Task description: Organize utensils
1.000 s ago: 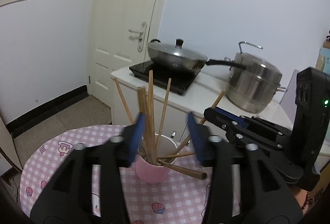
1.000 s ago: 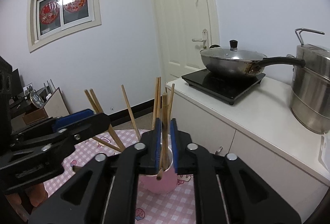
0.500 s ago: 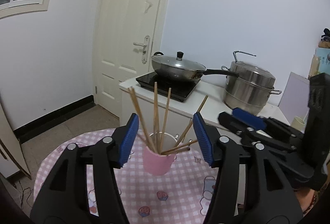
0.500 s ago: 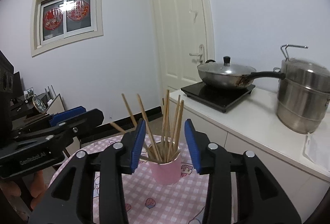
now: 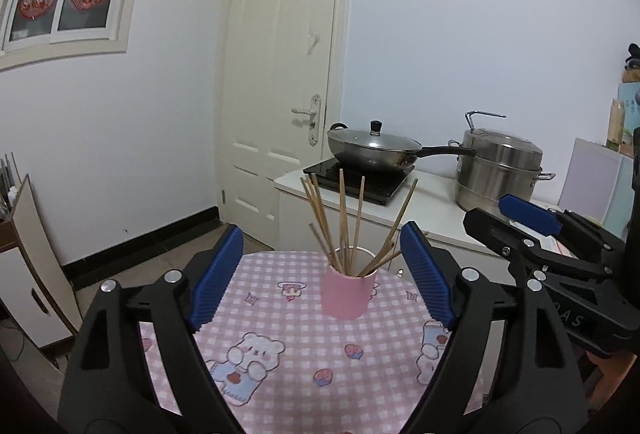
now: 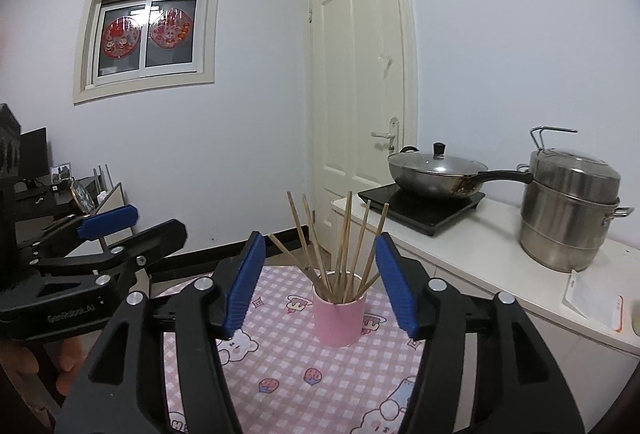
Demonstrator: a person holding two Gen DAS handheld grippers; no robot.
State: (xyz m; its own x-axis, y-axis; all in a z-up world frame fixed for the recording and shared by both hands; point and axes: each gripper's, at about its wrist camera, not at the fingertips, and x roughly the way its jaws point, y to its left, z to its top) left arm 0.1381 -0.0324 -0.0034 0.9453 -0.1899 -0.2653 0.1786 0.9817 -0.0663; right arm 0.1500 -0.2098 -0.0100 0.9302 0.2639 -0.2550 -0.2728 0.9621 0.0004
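Note:
A pink cup (image 5: 347, 294) stands on the pink checked tablecloth (image 5: 304, 362) and holds several wooden chopsticks (image 5: 343, 218) that fan outward. My left gripper (image 5: 322, 278) is open and empty, its blue pads well short of the cup. My right gripper (image 6: 320, 284) is open and empty too, back from the same cup (image 6: 339, 318) and its chopsticks (image 6: 344, 234). The right gripper shows at the right of the left wrist view (image 5: 528, 214); the left gripper shows at the left of the right wrist view (image 6: 108, 222).
A white counter (image 5: 432, 210) behind the table carries a black induction hob with a lidded wok (image 5: 372, 150) and a steel steamer pot (image 5: 500, 170). A white door (image 5: 280, 106) is behind. A board leans at the far left (image 5: 32, 258).
The right gripper opened and let go of the chopsticks, which now stand in the cup. Both grippers pulled back and away from the cup, and the left opened wider.

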